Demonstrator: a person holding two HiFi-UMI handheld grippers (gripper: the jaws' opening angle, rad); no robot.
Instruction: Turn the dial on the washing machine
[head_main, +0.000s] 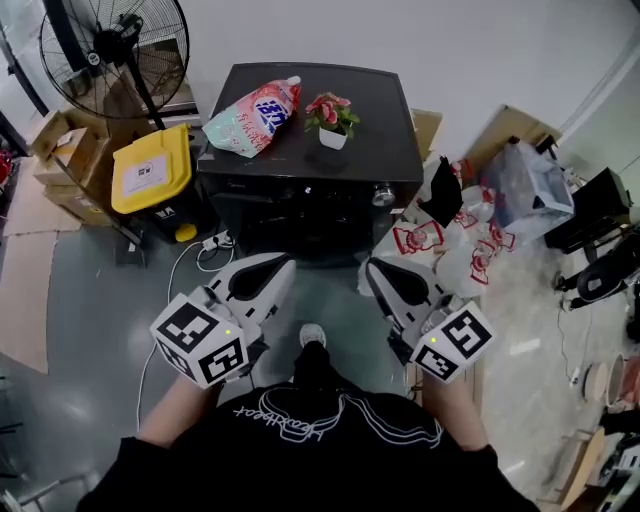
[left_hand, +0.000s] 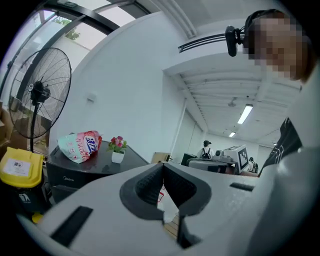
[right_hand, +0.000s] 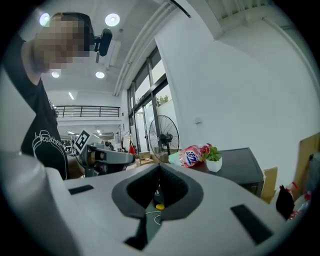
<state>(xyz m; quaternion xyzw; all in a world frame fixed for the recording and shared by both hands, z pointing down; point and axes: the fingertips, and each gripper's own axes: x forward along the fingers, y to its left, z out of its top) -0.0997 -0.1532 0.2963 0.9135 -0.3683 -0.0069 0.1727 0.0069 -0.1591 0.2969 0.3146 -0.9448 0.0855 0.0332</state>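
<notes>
Seen from the head: washing machine (head_main: 380, 120) straight ahead at 12 o'clock, black, with a detergent bag (head_main: 255, 115) and a potted flower (head_main: 331, 118) on its lid. On the front panel, toward its right end, apparently the dial (head_main: 383, 194) (small, round, silvery; too small for any marks). Faces out of the panel toward the person, turning axis roughly along the 12-to-6 line.

Left tool (head_main: 285, 264) and right tool (head_main: 372, 266) low in the picture, side by side, well apart from the machine, noses converging: left angled toward 1 o'clock, right toward 11 o'clock. In the left gripper view, left tool (left_hand: 162, 166) with jaws together and nothing between them. In the right gripper view, right tool (right_hand: 159, 169) likewise pressed shut and empty, with the machine off at 3 o'clock from its tip.

Deciding relation: from the right tool, dial at about 12 o'clock; from the left tool, at about 1 o'clock and farther off. Right one nearer, then, though not yet aimed at it. Probably calls for swinging that nose toward 12, parting the 2 jaws, going in along the dial's axis, closing on the rim, then rolling the wrist. No contact with the dial so far.
</notes>
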